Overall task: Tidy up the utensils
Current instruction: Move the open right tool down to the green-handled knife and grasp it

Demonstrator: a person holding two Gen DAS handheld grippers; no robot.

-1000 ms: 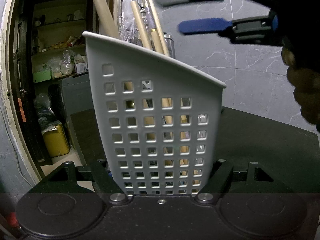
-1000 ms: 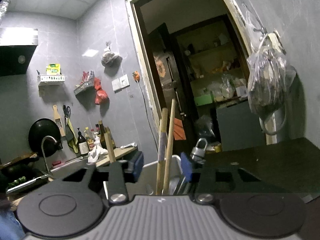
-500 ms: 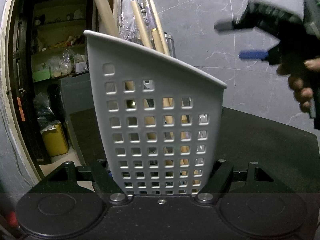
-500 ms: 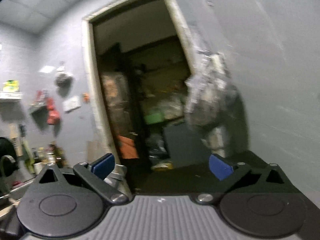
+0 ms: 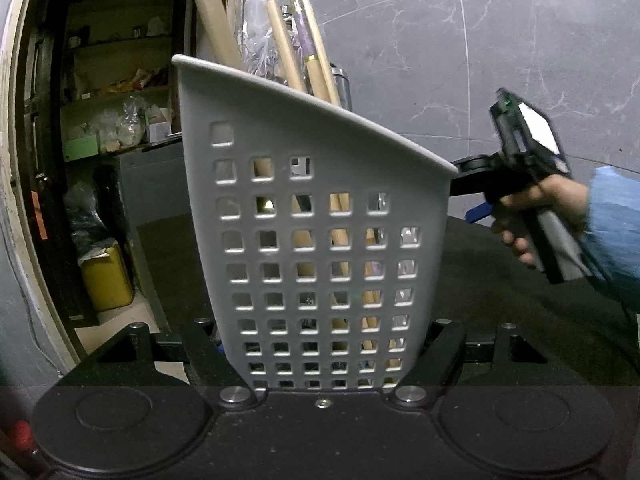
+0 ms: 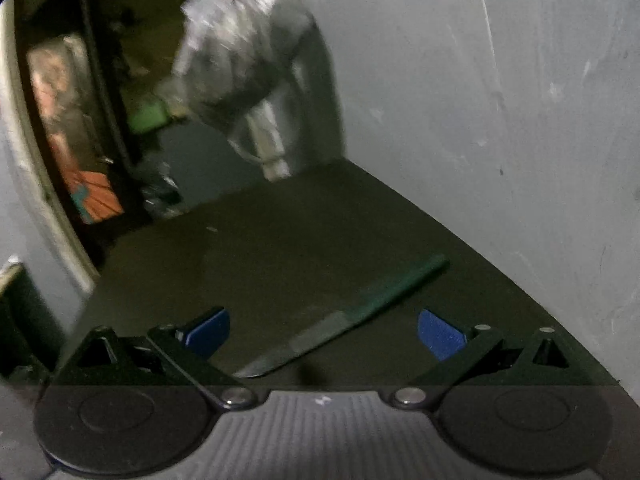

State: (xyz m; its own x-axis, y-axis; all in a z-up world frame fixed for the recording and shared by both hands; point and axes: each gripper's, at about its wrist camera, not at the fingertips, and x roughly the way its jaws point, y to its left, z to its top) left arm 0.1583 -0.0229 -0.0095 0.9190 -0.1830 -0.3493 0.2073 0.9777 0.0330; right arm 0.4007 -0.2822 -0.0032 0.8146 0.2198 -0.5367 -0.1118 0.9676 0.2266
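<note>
A grey perforated utensil holder (image 5: 320, 240) fills the left wrist view, standing between my left gripper's fingers, which are shut on its base. Several wooden handles (image 5: 298, 52) stick up out of it. My right gripper (image 6: 322, 330) is open and empty, with blue fingertips (image 6: 440, 334) wide apart, low over the dark counter. A knife with a dark green handle (image 6: 344, 316) lies on the counter just beyond and between those fingers. The right gripper also shows in the left wrist view (image 5: 476, 212), to the right of the holder, held in a hand.
The dark counter (image 6: 300, 240) runs back to a grey marble wall (image 6: 500, 100). A plastic bag (image 6: 240, 44) hangs by an open doorway with shelves (image 5: 112, 92) on the left. A yellow canister (image 5: 106, 276) stands on the floor there.
My right gripper has moved from above the holder, away to the right and down over the counter, and opened wide. The knife has come into its view. The left gripper and holder have not moved.
</note>
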